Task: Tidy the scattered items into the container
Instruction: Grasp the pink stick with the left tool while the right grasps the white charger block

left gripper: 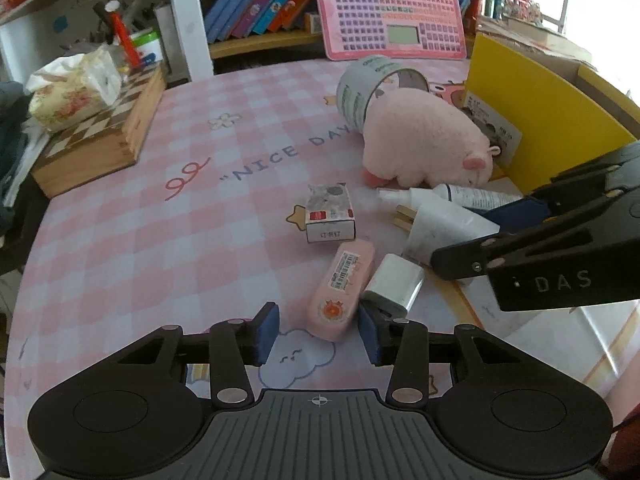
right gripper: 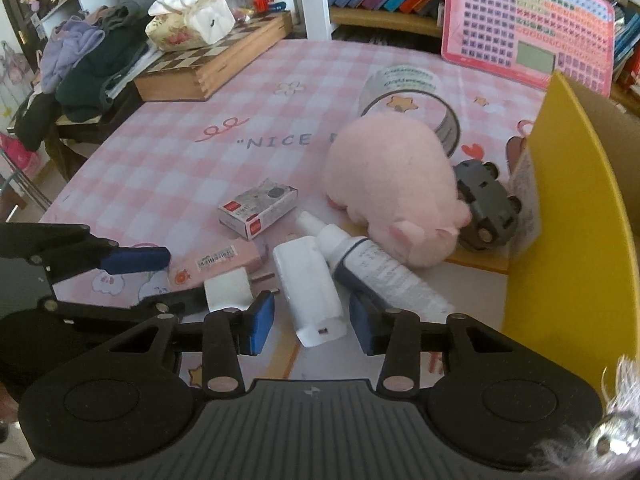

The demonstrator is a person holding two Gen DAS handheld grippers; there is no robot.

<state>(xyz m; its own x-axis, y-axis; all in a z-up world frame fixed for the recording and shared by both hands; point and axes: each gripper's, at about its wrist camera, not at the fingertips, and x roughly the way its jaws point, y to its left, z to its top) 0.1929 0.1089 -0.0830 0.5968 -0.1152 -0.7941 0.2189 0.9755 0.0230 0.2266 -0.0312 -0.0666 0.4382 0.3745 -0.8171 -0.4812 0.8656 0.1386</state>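
Observation:
Scattered on the pink checked mat: a pink eraser (left gripper: 342, 288), a staple box (left gripper: 330, 214), a small white charger block (left gripper: 394, 286), a white plug adapter (right gripper: 310, 286), a spray bottle (right gripper: 372, 260), a pink plush pig (left gripper: 426, 138), a grey toy car (right gripper: 486, 206) and a tape roll (left gripper: 366, 92). The yellow container (right gripper: 572, 216) stands at the right. My left gripper (left gripper: 318, 334) is open, its jaws astride the eraser's near end. My right gripper (right gripper: 310, 322) is open around the adapter's near end.
A wooden chessboard box (left gripper: 96, 136) with a tissue pack (left gripper: 72, 94) sits at the mat's far left. A pink keyboard toy (left gripper: 390, 10) leans against a bookshelf at the back. Clothes (right gripper: 80, 68) pile up beyond the left edge.

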